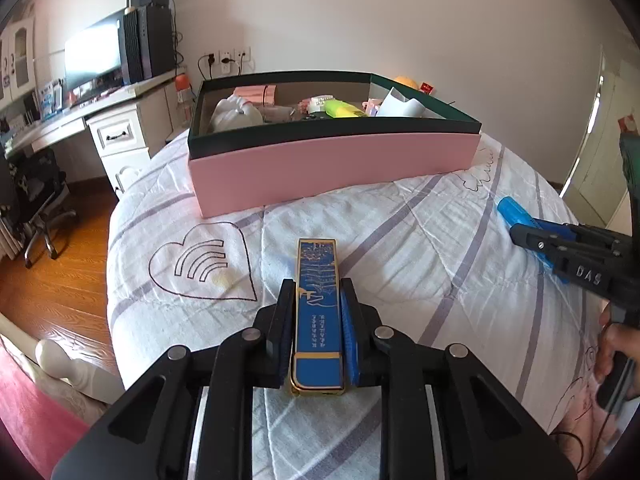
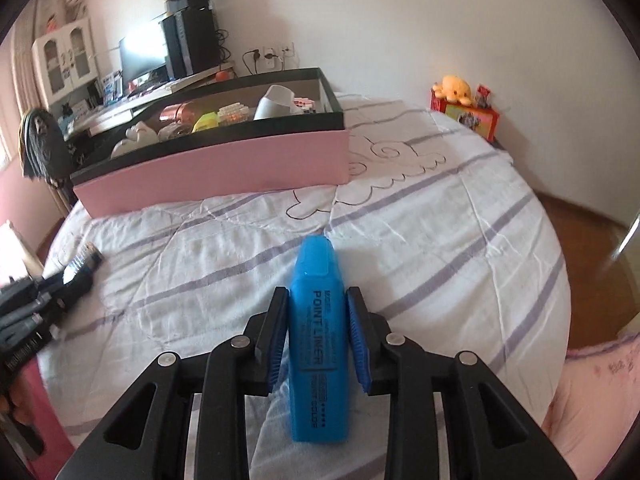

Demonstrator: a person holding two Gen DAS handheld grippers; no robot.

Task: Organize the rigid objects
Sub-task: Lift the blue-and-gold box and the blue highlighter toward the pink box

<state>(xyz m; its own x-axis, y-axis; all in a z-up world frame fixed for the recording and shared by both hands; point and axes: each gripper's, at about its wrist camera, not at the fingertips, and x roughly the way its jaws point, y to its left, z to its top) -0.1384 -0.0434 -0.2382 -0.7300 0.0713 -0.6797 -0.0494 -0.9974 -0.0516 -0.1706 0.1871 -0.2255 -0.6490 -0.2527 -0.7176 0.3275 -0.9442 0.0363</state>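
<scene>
Left gripper (image 1: 317, 322): black two-finger tool with blue ribbed pads, jaws clamped on a flat blue rectangular case with gold trim (image 1: 318, 312).
Case markings: gold line drawing and small gold characters on its face, too small to read.
Case position: lengthwise between the fingers, far end pointing toward the box, above or on the quilt; contact cannot be told.
Right gripper (image 2: 317, 330): same build, jaws closed on a bright blue plastic highlighter pen (image 2: 318, 344).
Highlighter writing: "POINT LINER" in black along the barrel; smaller print below illegible.
Right gripper body, seen from left wrist: letters "DAS" on its side, a hand (image 1: 616, 346) at the handle.
Bedding: white quilt with lilac stripes and outlined heart (image 1: 400, 220) beneath both tools.
Box: long pink cardboard box with dark green rim (image 1: 332, 160), open, on the quilt beyond both grippers, holding a yellow-green highlighter (image 1: 340, 110), a white cup (image 2: 274, 104) and mixed small items.
</scene>
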